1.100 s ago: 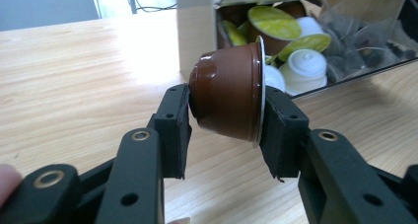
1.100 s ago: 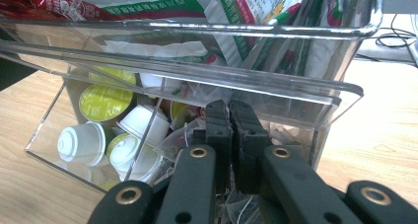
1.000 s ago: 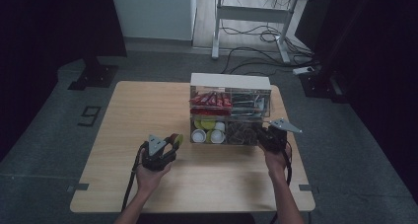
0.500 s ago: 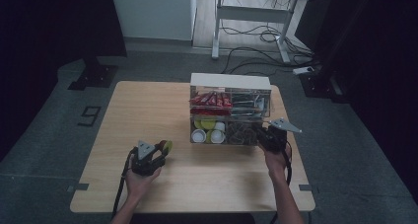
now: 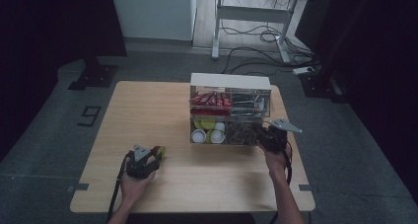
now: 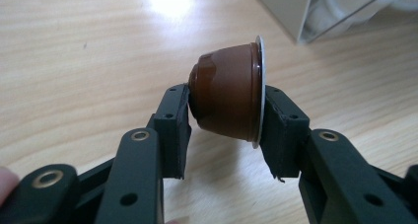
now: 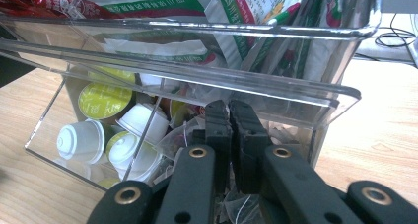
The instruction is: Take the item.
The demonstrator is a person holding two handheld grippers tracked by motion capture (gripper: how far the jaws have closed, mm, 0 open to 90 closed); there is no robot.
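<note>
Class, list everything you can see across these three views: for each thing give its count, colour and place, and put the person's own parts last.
Coffee capsule: one, brown with a pale rim, clamped in the left gripper.
Clear organiser: one, transparent with a white top, far right part of the table.
Red sachets: several, upper left compartment.
Green-printed sachets: several, upper right compartment.
Capsules: several, white and yellow-green, lower left compartment.
Tea bags: several, brownish, lower right compartment.
Table: one, light wood.
Desk: one, white-framed, behind.
Left gripper: black, near left.
Right gripper: black, shut, at the lower right compartment.
</note>
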